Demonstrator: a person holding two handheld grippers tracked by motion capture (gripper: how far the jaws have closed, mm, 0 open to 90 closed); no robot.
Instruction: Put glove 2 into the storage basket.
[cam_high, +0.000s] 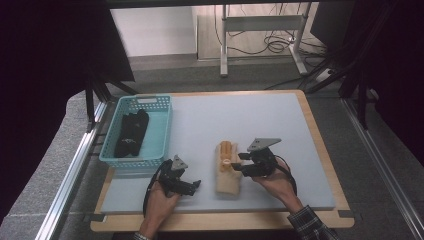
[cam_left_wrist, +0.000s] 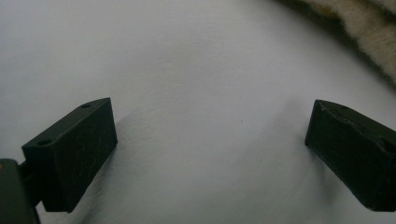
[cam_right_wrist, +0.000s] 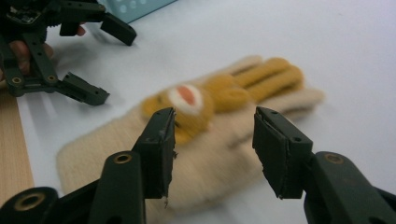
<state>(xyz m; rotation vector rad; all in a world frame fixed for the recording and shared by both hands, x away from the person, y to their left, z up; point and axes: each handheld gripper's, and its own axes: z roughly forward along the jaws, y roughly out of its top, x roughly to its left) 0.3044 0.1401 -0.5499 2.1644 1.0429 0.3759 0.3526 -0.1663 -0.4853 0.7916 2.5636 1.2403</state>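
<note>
A cream knitted glove (cam_high: 227, 175) with orange-yellow fingers and a round face patch lies flat on the pale mat, fingers pointing away from me. My right gripper (cam_high: 239, 164) hovers at its right edge. In the right gripper view, that gripper (cam_right_wrist: 212, 149) is open just above the glove (cam_right_wrist: 233, 102), its pads not pressing on it. My left gripper (cam_high: 194, 186) rests low on the mat to the left of the glove. It is open (cam_left_wrist: 210, 144) with bare mat between the jaws and the glove's fuzzy edge (cam_left_wrist: 369, 28) beyond.
A teal plastic basket (cam_high: 145, 98) stands at the mat's left side with a dark cloth item (cam_high: 131, 132) inside. The grey-blue mat (cam_high: 250, 115) covers a wooden board (cam_high: 322, 150). Metal rails run along both sides, and a desk frame with cables stands behind.
</note>
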